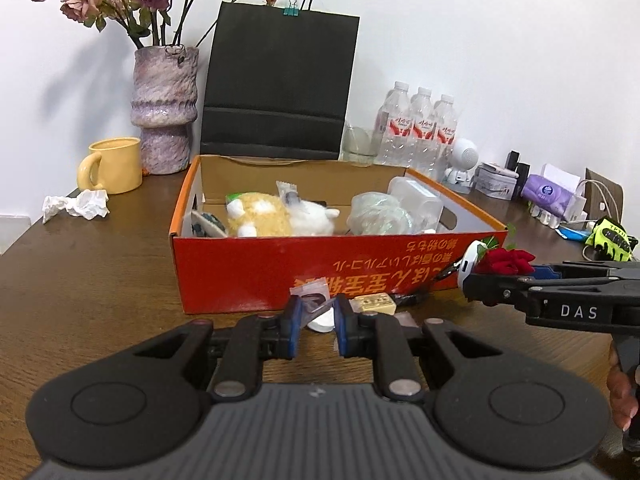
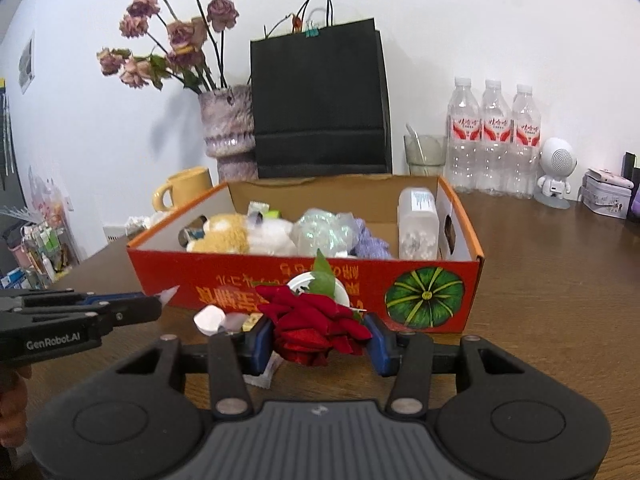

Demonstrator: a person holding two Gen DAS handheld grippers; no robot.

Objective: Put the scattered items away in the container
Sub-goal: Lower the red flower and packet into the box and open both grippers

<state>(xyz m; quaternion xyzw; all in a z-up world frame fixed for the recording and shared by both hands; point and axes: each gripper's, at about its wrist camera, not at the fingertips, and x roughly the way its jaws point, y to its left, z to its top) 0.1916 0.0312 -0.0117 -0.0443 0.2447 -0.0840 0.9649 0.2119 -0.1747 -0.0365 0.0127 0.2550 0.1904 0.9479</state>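
We held a clear packet in our left gripper | our right gripper clamped a red rose | both near the orange box.

table: dark brown wood, visible grain, slight sheen
box: printed cardboard, orange-red outside, raw brown inside
rose: red cloth petals, matt
bag behind the box: black paper, matt
vase left of the bag: glazed ceramic, ribbed, glossy purple
mug left of the box: yellow ceramic, smooth
bottles right of the bag: clear plastic
plush toy in the box: fuzzy cloth
gripper pads: blue, rubbery; arms matt black plastic
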